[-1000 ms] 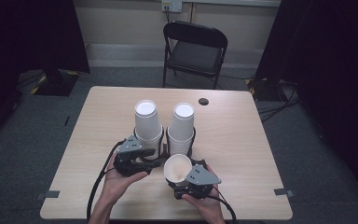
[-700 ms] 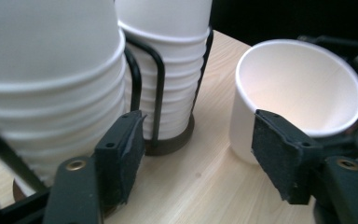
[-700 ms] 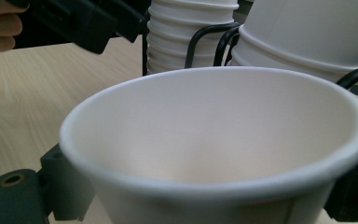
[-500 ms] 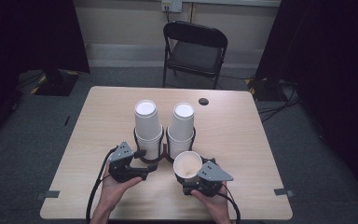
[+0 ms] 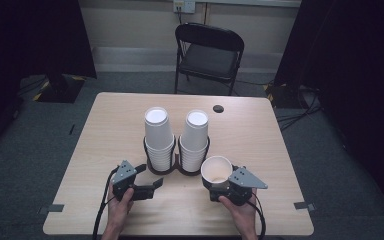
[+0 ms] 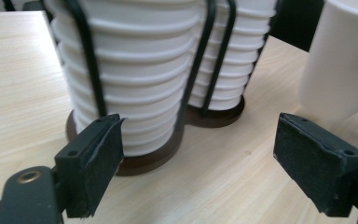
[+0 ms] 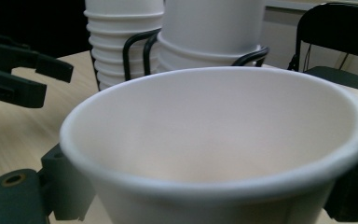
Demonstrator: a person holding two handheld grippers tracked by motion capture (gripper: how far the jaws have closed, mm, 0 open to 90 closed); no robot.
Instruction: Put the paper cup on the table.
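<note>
— 2 claws over the table (image 5: 105, 125); what does each have?

— Right gripper (image 5: 221, 186) is clamped on 1 white paper cup (image 5: 217, 170), mouth up, its rim spanning the jaws in the right gripper view. Left gripper (image 5: 156, 183) is released: its jaws have just been opening and stand wide, with bare tabletop between them.

— Where are the stacks?

— 2 stacks of upturned cups sit in a black wire holder (image 6: 193, 79), just ahead of the left gripper's pads (image 6: 98, 158). The held cup is just beside the right stack (image 5: 195, 140), level with its lower cups, near the left gripper's right pad.
</note>
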